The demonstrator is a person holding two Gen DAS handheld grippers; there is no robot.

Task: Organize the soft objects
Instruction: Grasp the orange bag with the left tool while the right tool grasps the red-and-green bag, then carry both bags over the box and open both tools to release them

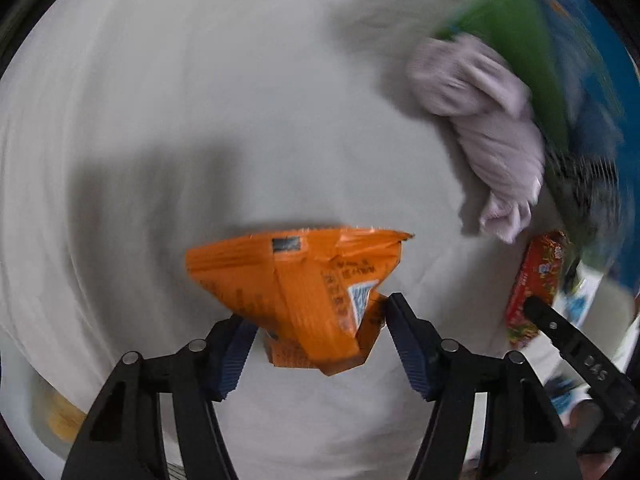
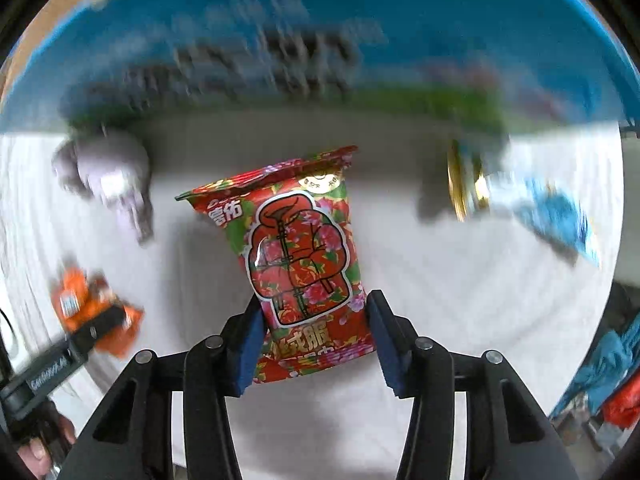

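Orange packet point(image 1: 304, 296) clamped in left hand-held gripper point(image 1: 316, 328); red floral packet point(image 2: 304, 264) clamped in right hand-held gripper point(image 2: 316, 332), above white sheet point(image 1: 200, 80)

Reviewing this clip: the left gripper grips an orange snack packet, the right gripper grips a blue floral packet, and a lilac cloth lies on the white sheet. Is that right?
One detail is off: the packet in the right gripper is red floral, not blue, as the right wrist view shows. The left gripper does grip the orange snack packet, and the lilac cloth lies on the white sheet.

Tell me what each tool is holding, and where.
Left tool pinches the orange packet at its lower end. Right tool clamps the red packet across its lower sides.
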